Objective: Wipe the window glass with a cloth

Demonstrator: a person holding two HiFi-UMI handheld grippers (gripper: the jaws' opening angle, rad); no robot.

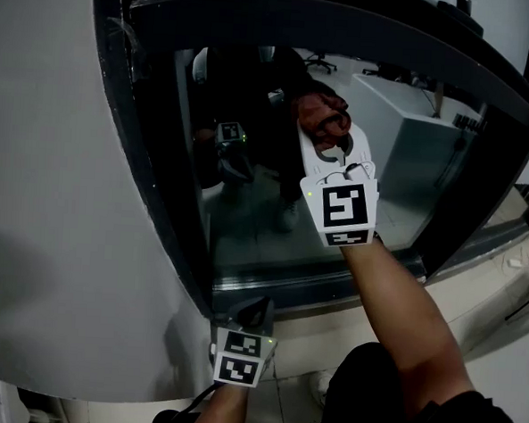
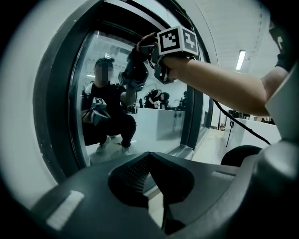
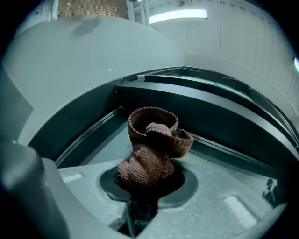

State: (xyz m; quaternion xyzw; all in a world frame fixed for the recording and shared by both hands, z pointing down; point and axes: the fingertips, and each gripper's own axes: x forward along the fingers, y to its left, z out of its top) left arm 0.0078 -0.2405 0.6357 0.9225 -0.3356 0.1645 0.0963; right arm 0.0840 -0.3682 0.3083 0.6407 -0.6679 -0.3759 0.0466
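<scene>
A reddish-brown knitted cloth is bunched in my right gripper, which is shut on it and holds it up against the window glass, in the pane's upper middle. In the right gripper view the cloth stands out of the jaws of the right gripper, just short of the dark frame. My left gripper hangs low, below the window's bottom edge, shut on nothing. Its own view shows its jaws closed together, with the glass and the right gripper's marker cube above.
A thick dark rounded frame rings the glass, set in a pale curved wall. A metal sill runs along the bottom. The glass reflects a crouching person. A black cable trails at the right, over pale floor.
</scene>
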